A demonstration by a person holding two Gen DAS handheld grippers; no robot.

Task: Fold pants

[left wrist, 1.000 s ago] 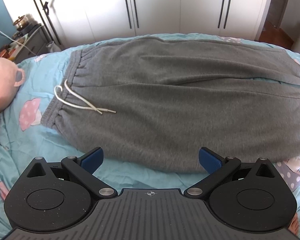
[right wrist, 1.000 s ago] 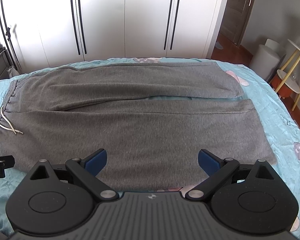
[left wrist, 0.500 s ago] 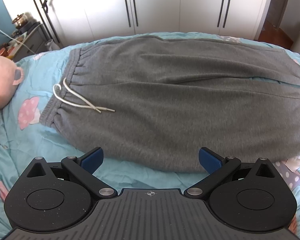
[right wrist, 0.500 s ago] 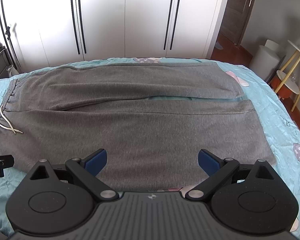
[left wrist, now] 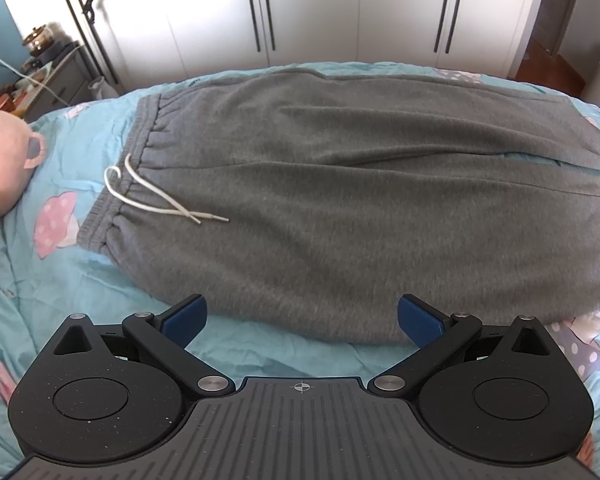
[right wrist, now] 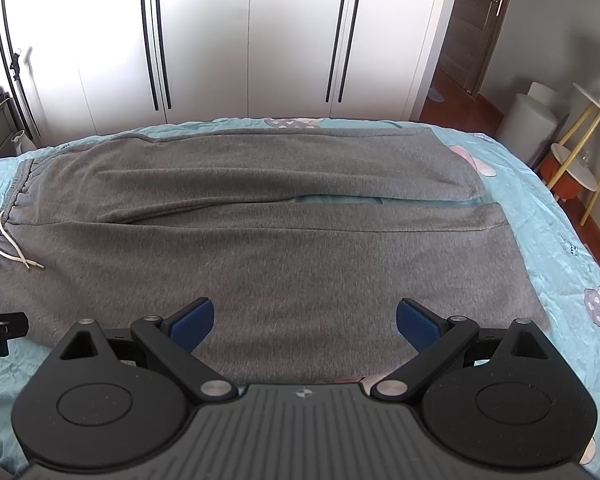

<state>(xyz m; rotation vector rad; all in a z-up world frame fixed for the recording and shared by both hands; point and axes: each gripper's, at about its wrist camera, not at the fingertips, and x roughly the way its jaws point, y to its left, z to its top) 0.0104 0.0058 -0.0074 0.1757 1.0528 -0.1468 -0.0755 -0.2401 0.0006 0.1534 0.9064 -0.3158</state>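
Lying flat across the bed (left wrist: 80, 280), the grey pants (left wrist: 340, 208) are stretching sideways with the waistband toward the left and the two legs running off to the right. In the right wrist view the pants (right wrist: 260, 248) are showing both legs side by side, touching near the crotch and parting slightly toward the cuffs, where a thin strip of the turquoise sheet is showing between them. The white drawstring (left wrist: 156, 196) is trailing from the gathered waistband onto the near leg, its two ends crossing on the grey cloth.

The left gripper (left wrist: 302, 318) is hovering just above the near edge of the pants, toward the waistband end, its blue-padded jaws standing wide apart with nothing between them. The right gripper (right wrist: 305, 318) is hanging over the near leg further toward the cuffs, its jaws likewise spread wide and holding nothing; the cloth is lying beneath the gap between them.

A pink plush toy (left wrist: 0, 168) is resting on the bed to the left of the waistband, well apart from it. White wardrobe doors (right wrist: 240, 40) with dark vertical handles are standing behind the bed. A round side table with yellow legs (right wrist: 576, 164) is standing off the bed's right side.
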